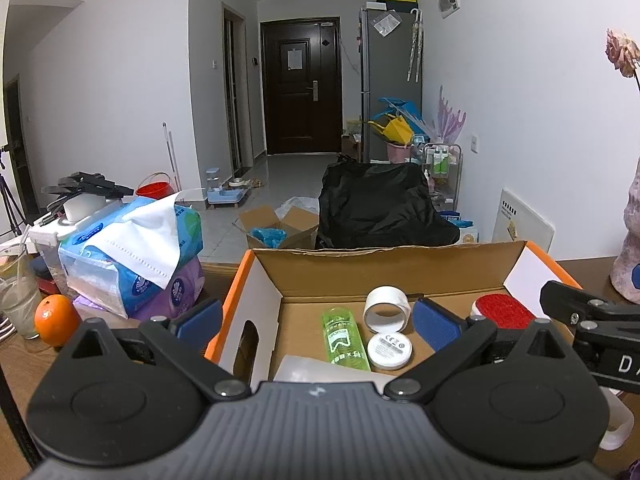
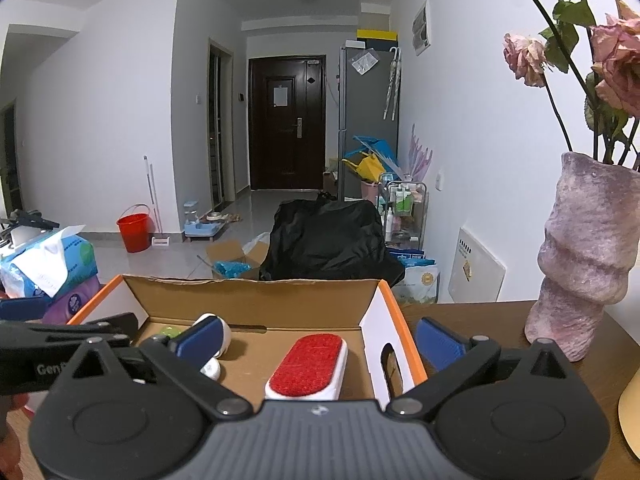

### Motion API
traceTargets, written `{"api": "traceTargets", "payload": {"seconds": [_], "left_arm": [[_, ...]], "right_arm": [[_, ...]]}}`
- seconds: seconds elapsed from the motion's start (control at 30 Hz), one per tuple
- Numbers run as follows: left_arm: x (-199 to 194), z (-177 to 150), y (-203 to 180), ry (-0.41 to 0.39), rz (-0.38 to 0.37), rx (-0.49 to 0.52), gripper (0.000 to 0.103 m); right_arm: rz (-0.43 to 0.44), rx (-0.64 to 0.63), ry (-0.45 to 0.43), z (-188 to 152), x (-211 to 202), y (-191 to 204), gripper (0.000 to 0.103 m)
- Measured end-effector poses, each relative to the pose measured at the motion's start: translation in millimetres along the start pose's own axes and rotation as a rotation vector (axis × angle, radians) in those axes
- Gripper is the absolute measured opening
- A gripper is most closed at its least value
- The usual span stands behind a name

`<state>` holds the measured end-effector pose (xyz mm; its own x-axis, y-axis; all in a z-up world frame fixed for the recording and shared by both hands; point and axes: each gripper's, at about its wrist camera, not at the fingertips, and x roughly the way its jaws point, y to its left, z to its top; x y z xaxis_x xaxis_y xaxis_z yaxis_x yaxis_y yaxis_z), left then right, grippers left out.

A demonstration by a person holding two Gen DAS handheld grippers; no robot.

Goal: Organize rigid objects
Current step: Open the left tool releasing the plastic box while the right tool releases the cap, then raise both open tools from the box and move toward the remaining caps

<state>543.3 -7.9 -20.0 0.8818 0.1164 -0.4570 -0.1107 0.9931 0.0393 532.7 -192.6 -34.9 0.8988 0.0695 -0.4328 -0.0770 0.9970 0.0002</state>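
Fingers of both grippers, left (image 1: 318,322) and right (image 2: 320,338), stand spread wide, gripping nothing. Between the right pair a red-faced lint brush (image 2: 306,368) lies flat in the cardboard box (image 2: 256,300); a green bottle (image 1: 346,340), tape roll (image 1: 387,308) and round white tin (image 1: 389,351) lie beside it.

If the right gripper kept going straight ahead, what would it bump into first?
Most likely the red brush lying in the box. The right gripper is open, tilts down toward it, and nothing sits between them. Depth is hard to judge, so it might pass over to the box's back wall.
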Motion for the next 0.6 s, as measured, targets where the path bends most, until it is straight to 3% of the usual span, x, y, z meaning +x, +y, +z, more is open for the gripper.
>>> {"api": "traceTargets", "payload": {"seconds": [0.6], "left_arm": [[-36, 0, 3, -0.024, -0.024, -0.015, 0.103]], "right_arm": [[-0.021, -0.018, -0.043, 1, -45, -9, 0.103]]}}
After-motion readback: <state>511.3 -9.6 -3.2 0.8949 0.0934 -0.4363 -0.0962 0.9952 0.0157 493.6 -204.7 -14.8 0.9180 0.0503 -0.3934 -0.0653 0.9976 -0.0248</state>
